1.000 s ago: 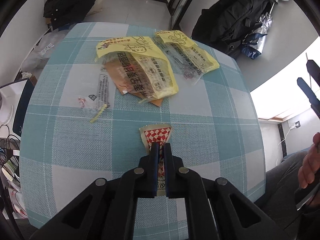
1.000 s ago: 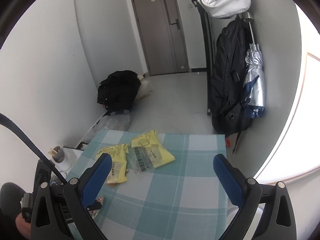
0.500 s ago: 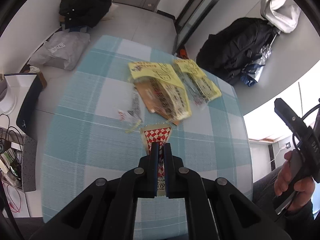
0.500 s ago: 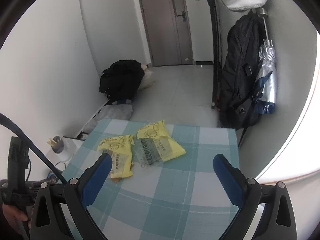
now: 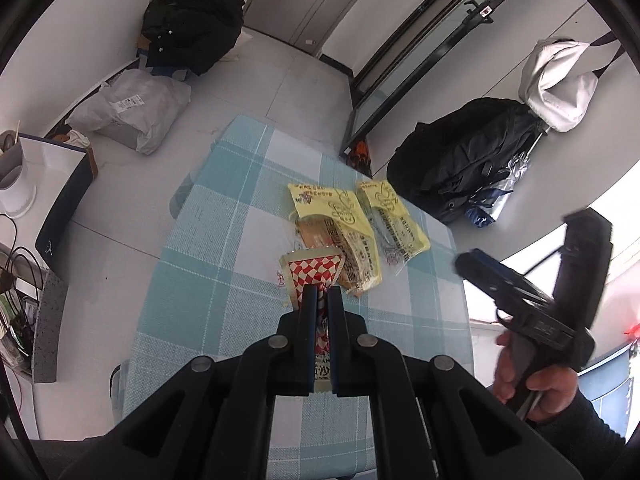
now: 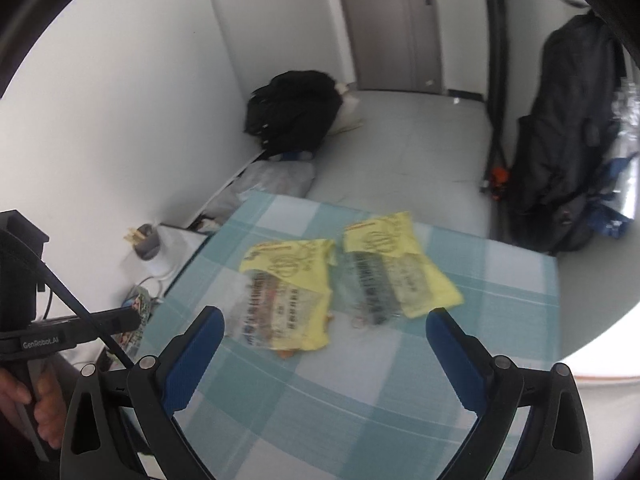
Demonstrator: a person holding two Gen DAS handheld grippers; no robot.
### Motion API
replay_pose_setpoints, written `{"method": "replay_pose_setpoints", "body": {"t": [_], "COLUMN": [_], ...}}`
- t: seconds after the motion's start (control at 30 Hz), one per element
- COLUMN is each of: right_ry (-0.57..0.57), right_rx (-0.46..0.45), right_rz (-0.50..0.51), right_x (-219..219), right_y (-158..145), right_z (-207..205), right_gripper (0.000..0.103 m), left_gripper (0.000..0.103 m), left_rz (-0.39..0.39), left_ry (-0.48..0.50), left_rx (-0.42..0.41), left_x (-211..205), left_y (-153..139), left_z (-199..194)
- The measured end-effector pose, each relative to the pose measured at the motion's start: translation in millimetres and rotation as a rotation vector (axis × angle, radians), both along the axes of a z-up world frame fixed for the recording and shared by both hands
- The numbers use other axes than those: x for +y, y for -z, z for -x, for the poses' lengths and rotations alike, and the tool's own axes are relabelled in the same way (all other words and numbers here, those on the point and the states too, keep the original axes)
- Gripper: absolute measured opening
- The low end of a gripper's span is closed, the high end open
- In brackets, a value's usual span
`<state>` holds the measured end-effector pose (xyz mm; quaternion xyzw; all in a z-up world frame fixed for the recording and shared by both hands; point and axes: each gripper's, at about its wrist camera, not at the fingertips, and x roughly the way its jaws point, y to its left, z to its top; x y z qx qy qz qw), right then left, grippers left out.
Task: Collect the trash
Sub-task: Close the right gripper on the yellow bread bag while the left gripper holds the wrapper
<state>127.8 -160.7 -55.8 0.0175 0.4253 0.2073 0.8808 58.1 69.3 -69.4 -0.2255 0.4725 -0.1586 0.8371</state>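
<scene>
My left gripper is shut on a red-and-white checkered sachet and holds it high above the blue-checked table. Two yellow wrappers lie on the table: one left, one right. In the right wrist view the left wrapper and the right wrapper lie ahead of my open, empty right gripper, which hovers above the table. The right gripper also shows in the left wrist view.
A black bag and a grey plastic parcel lie on the floor beyond the table. A black backpack and a white bag hang at the right. A white side table with a cup stands left.
My left gripper has risen with the sachet, so the table looks smaller. My right gripper has dropped and moved in toward the yellow wrappers.
</scene>
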Motion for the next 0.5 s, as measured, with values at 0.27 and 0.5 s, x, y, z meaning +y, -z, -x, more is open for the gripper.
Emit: {"method": "replay_pose_setpoints", "body": {"t": [0.27,0.5], "right_ry": [-0.099,-0.157], "right_rx": [0.077,0.106], "right_rz": [0.039,0.146], "right_x": [55,89], "right_y": [42,78], "right_z": [-42,-56], "right_gripper": [0.102,0.102], "left_gripper": [0.001,0.001], "left_rz": [0.051,0.064], "left_ry": [-0.062,-0.113], "left_rx": [-0.008,-0.004], "left_x": [27,42], "left_y": [-3,-1], "left_z": [-1,-4]}}
